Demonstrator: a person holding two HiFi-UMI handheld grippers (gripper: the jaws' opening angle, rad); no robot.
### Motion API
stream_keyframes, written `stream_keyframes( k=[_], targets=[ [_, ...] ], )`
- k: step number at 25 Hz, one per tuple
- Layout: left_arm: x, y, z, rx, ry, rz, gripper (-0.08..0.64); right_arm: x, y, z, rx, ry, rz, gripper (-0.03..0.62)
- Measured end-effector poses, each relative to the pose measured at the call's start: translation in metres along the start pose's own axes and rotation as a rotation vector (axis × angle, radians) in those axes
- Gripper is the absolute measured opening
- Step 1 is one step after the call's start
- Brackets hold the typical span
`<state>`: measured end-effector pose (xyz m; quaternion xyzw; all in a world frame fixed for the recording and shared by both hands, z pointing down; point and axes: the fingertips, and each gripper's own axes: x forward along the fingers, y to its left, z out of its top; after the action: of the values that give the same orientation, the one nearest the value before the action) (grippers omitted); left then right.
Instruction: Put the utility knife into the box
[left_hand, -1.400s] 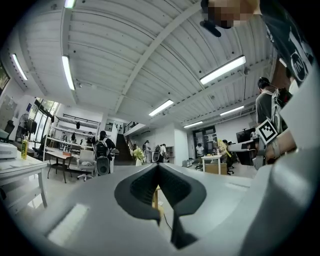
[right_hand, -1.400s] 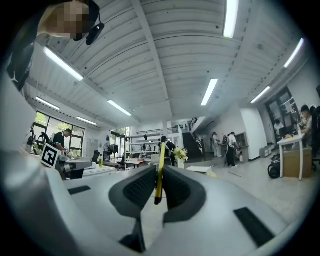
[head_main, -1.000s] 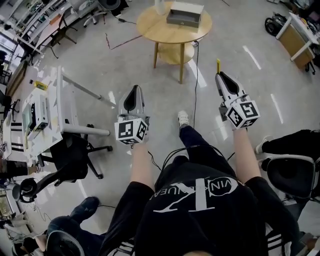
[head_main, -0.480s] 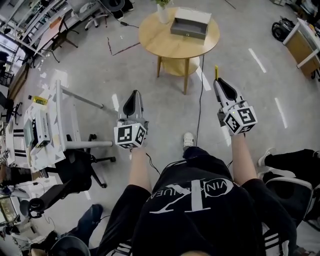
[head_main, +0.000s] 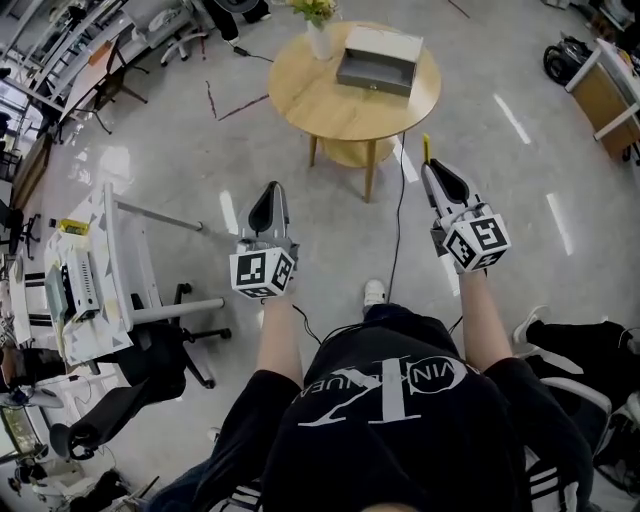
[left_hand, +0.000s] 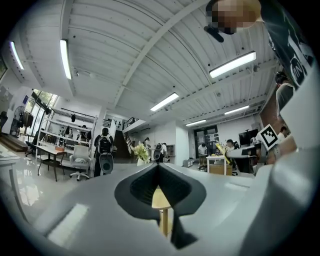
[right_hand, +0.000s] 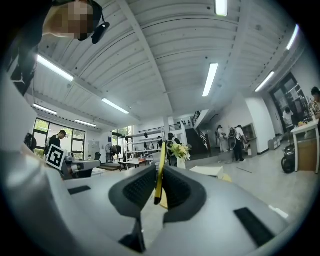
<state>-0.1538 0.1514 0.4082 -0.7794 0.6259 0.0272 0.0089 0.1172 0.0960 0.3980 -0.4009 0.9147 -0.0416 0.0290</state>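
A grey open box (head_main: 378, 60) lies on a round wooden table (head_main: 330, 105) at the top of the head view, beside a white vase of flowers (head_main: 318, 35). My right gripper (head_main: 432, 172) is held above the floor short of the table, shut on a thin yellow utility knife (head_main: 426, 148) that sticks out past its tip. In the right gripper view the knife (right_hand: 160, 167) stands upright between the pads, with the box (right_hand: 207, 171) beyond it. My left gripper (head_main: 265, 192) is level with the right one, shut and holding nothing; the left gripper view shows the table (left_hand: 161, 200) past its tips.
A white desk (head_main: 100, 260) with equipment and a black office chair (head_main: 150, 350) stand at the left. A black cable (head_main: 396, 200) runs over the floor to the table. A wooden cart (head_main: 610, 95) is at the far right, and another chair (head_main: 590, 350) at the lower right.
The table and box have slid lower and nearer in the head view as the person walks toward them. Both grippers keep their pose; the knife stays held.
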Motion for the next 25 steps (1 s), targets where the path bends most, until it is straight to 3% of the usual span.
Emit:
stream_keyframes(
  k=[11, 25],
  targets=[
    [0.058, 0.015, -0.007, 0.01, -0.005, -0.005, 0.009, 0.042, -0.039, -0.001, 0.009, -0.01, -0.002, 0.052],
    [0.101, 0.019, -0.029, -0.03, 0.027, -0.033, 0.009, 0.077, -0.056, -0.013, 0.023, 0.032, 0.016, 0.052]
  ],
)
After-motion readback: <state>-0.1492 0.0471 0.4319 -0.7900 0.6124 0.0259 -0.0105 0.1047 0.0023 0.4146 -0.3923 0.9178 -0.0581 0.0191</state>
